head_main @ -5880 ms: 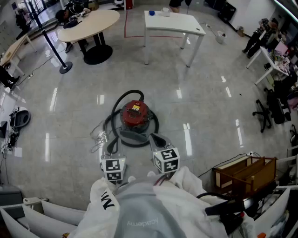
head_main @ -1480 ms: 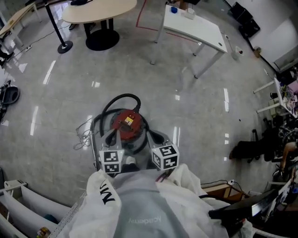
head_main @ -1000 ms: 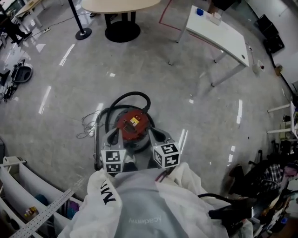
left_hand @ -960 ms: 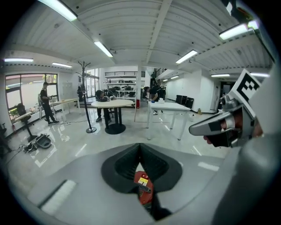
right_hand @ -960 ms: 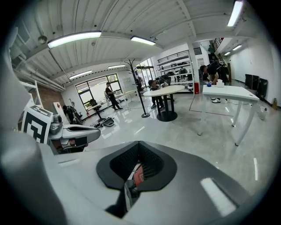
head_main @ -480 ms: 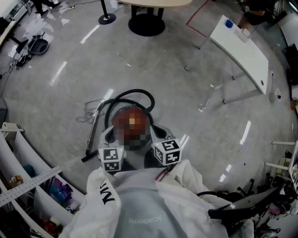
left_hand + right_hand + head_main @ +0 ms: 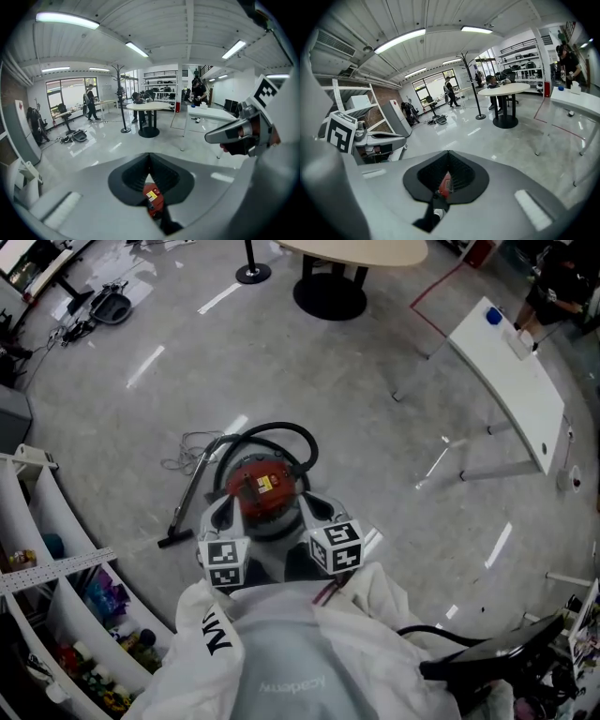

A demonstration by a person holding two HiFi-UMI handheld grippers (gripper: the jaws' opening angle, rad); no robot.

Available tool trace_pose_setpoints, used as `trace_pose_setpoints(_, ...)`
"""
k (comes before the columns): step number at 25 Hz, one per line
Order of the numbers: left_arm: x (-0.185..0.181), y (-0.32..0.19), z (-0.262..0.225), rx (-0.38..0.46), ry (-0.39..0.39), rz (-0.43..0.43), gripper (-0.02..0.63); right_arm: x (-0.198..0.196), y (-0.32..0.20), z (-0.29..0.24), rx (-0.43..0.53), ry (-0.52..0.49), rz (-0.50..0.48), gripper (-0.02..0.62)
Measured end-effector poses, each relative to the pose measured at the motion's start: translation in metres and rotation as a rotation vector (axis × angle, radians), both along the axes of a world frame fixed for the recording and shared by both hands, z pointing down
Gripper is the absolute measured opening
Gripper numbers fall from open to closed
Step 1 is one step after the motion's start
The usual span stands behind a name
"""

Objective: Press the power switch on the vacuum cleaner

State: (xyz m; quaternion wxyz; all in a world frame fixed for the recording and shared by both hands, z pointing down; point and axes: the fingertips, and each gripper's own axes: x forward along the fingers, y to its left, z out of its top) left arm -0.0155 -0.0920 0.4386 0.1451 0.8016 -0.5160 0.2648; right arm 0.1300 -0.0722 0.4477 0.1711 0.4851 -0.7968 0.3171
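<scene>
Floor [image 7: 375,456] > vacuum cleaner [image 7: 263,493]: it sits right in front of us, black hose [image 7: 281,432] looped round the far side, red top facing up. The left gripper [image 7: 217,517] and right gripper [image 7: 320,513] flank the body, 1 per side. Tips are near it, can't tell if touching. Both have jaws together w/ nothing between them; each gripper view only shows the red top through the gap behind the closed tips. Yellow label [image 7: 265,486] is on top. Power switch: can't pick it out, prob near that label.

Our read: approach only, press not yet made. To do it well:
- use 1 gripper, jaws closed, so the tip acts as 1 blunt finger
- come straight down on the switch; an angled push may shift the canister
- steady the body w/ the other gripper

Vs 0.5 s ago: head cam swung, white table [image 7: 516,381] went further right, shelving [image 7: 56,568] shows more at left; grippers and vac keep the same relation. Vs 5.9 s ago: vac was well ahead of the tips, now between them.
</scene>
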Motion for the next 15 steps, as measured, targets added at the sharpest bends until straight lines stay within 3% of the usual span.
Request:
trace_pose_setpoints(7,0.004,0.012,0.006,-0.014,-0.017,-0.038,0.0,0.01,0.004,0.009,-0.017,-0.005,-0.037,0.0)
trace_pose_setpoints(15,0.002,0.014,0.017,-0.038,-0.009,-0.025,0.0,0.006,0.012,0.016,-0.042,-0.005,-0.025,0.0)
